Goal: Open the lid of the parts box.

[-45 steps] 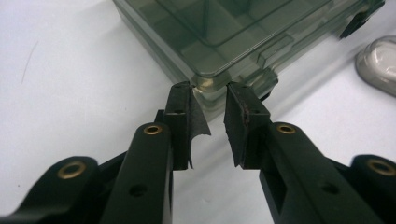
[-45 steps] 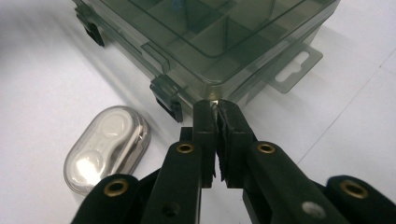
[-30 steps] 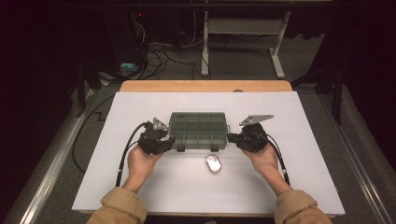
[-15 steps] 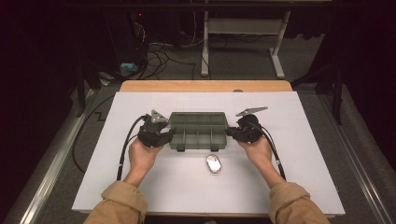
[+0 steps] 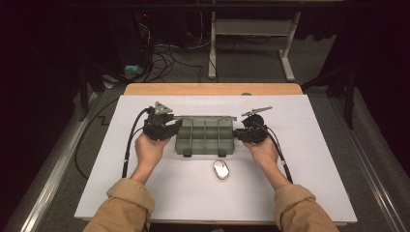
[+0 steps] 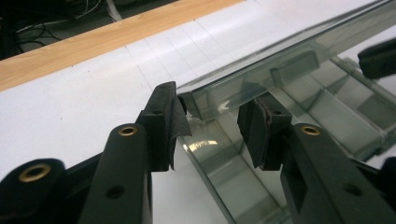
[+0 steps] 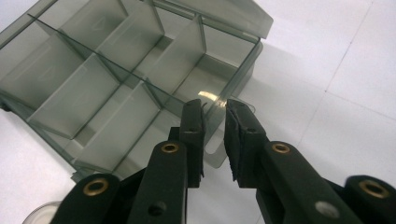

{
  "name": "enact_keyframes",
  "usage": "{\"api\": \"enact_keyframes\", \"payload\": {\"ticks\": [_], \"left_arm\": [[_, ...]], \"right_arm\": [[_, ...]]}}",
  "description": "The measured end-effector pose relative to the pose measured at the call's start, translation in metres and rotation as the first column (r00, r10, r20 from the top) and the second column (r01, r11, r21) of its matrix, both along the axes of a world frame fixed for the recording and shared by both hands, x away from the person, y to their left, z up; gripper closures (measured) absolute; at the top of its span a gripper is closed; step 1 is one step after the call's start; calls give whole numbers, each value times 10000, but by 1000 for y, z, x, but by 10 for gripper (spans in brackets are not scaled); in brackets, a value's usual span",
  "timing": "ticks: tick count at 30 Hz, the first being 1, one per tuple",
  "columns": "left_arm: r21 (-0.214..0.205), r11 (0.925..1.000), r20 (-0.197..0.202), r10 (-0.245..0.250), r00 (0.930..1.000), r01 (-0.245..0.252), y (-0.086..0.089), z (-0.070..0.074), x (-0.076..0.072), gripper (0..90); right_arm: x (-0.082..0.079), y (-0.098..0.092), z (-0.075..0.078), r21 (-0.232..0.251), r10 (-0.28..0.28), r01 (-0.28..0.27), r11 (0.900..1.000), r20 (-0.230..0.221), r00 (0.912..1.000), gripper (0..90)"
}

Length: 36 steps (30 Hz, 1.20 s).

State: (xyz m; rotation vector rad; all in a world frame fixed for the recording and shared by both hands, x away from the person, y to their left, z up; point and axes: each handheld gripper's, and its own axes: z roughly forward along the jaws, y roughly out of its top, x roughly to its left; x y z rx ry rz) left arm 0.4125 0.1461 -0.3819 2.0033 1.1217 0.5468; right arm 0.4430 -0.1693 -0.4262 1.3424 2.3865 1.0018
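A clear divided organizer box (image 5: 205,137) sits mid-table (image 5: 309,159), its lid (image 6: 261,70) partly raised. The left tool (image 6: 212,128), jaws partly open, brackets the lid's corner. The right tool (image 7: 215,126), jaws just eased open, straddles the box's side wall. The lid is not fully open. A small round container (image 5: 221,169) lies near the front; bare table surrounds everything.

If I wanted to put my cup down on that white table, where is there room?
Bare patches lie on the white table right of the right tongs, left of the left tongs, and along the near edge beside the sleeves. The middle is crowded: the open organiser box, both tongs, and the small round container just in front.
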Motion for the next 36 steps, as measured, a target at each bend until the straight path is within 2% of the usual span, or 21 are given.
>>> {"api": "enact_keyframes", "payload": {"ticks": [2,4,8,10,14,17,19,26,29,34,36], "left_arm": [[-185,9998,-8,56,10000,-56,1,-1,5,594],[-260,9996,-17,113,9999,-113,1,-2,8,599],[-230,9996,-83,179,9998,-181,0,-2,14,604],[-247,9994,-42,238,9997,-239,-1,-1,16,604],[-182,9994,305,297,9991,-291,-3,-2,22,590],[-199,9993,277,306,9991,-301,-3,-3,25,592],[-355,9987,162,384,9991,-378,-2,-6,31,601],[-353,9981,-143,505,9986,-509,-3,-11,45,626],[-679,9960,-473,541,9974,-573,1,-16,52,646],[-619,9955,-861,670,9940,-724,0,-27,60,665],[-715,9943,-986,721,9925,-793,1,-30,64,673]], "right_arm": [[0,-1,1,214,-6,5,9998,51,10000,777],[0,-1,1,234,2,-3,9997,63,10000,777],[0,1,3,200,74,-74,9998,26,10000,772],[1,4,4,105,98,-98,9999,-4,10000,772],[4,11,2,-480,179,-179,9987,2,9998,768],[5,13,1,-578,106,-108,9983,-49,9999,753],[6,13,0,-552,18,-27,9985,-169,9999,737],[7,13,0,-604,15,-27,9982,-203,9998,739],[7,13,0,-586,-1,-12,9983,-212,9998,740],[7,13,0,-593,3,-16,9982,-229,9997,740],[7,13,0,-590,-2,-12,9983,-235,9997,740]]}}
